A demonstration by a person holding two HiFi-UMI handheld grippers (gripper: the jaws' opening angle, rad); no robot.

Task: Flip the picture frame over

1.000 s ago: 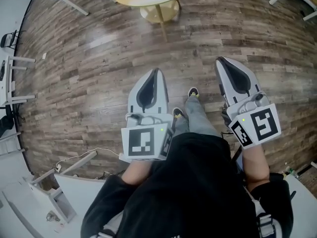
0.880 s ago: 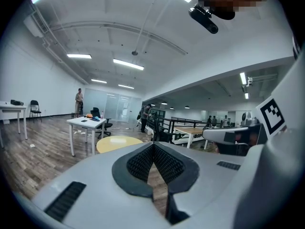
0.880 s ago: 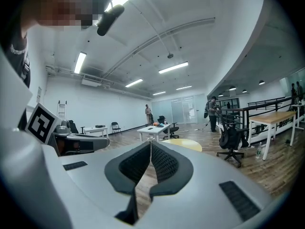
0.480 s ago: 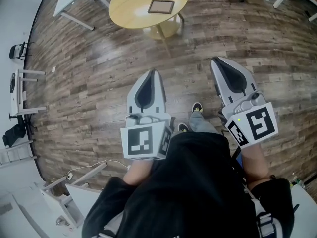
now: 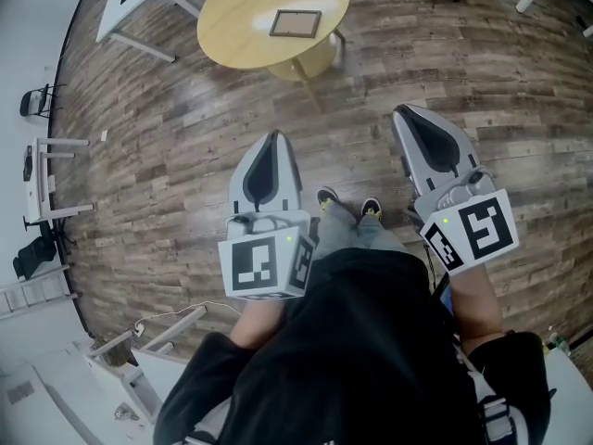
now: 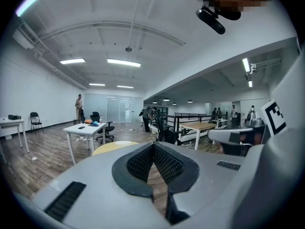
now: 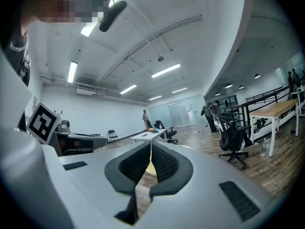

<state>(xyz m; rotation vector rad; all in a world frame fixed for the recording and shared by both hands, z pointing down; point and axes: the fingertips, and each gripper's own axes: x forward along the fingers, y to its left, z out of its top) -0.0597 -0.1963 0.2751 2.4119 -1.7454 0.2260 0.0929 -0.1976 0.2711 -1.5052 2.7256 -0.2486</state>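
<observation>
top (image 5: 361, 360): black | trousers (image 5: 361, 235): grey | shoes (image 5: 326, 196): dark, yellow trim | left gripper (image 5: 272, 137), right gripper (image 5: 403, 114): pale grey shells, black pads (image 6: 164, 163), white cables (image 5: 468, 185), black-white marker cubes (image 5: 262, 265), green LEDs (image 5: 289, 240)

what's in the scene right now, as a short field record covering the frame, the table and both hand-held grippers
picture frame: lies flat on the round table, nothing touching it
round table: yellow top, stands on the wooden floor ahead of both grippers
left hand-held gripper: jaws together, nothing between them, well short of the table
right hand-held gripper: jaws together, empty, also short of the table
task state: frame not yet reached or flipped
</observation>
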